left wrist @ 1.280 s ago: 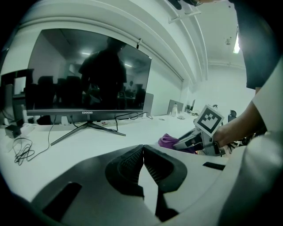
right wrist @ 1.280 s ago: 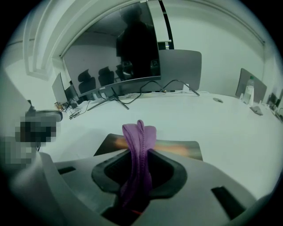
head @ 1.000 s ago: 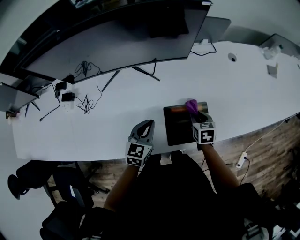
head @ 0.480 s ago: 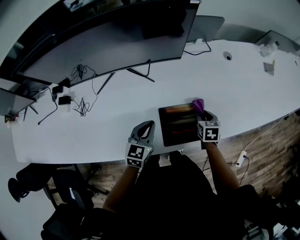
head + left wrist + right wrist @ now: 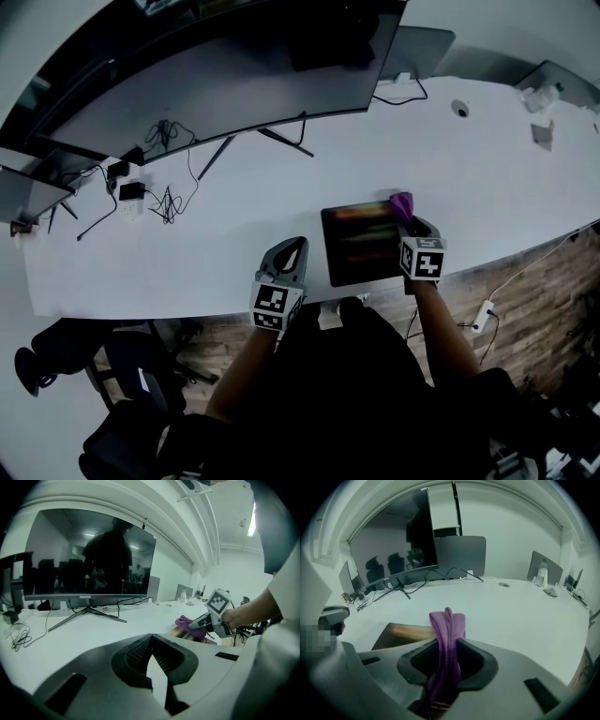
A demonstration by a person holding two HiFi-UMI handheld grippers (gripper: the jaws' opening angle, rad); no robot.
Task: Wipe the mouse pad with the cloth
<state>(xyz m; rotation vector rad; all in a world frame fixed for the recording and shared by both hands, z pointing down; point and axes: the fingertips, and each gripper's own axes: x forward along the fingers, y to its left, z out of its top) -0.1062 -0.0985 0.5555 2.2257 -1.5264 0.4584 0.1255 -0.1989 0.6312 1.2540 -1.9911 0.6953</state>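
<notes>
Plainly, the mouse pad (image 5: 361, 244) lies in the lower middle of the head view, its near edge just short of the front rim of the white worktop (image 5: 234, 234). We see bare worktop on every other side of it. A strip at left separates it from the left tongs (image 5: 291, 249), a broad stretch runs up the frame to the monitor (image 5: 234, 84), and another sweeps away to the right. The only clutter we find is a tangle of cables (image 5: 169, 202) in the upper left, well apart from the pad.

Our right tongs (image 5: 447, 660) are clamped on the purple cloth (image 5: 402, 204). In the right gripper view, its folded edge stands up between the jaws and pokes out past their tips. The cloth sits at the pad's upper right corner, though we cannot tell how firmly it presses on the surface. The right forearm (image 5: 441, 328) rises from the lower right of the frame, and the tongs run along the pad's right edge, pointing up the frame.

Our left tongs sit at the worktop's front rim, left of the pad and apart from it, also pointing up toward the monitor. Their tips are closed together with nothing between them. The left forearm (image 5: 246, 366) slants up from the bottom centre.
</notes>
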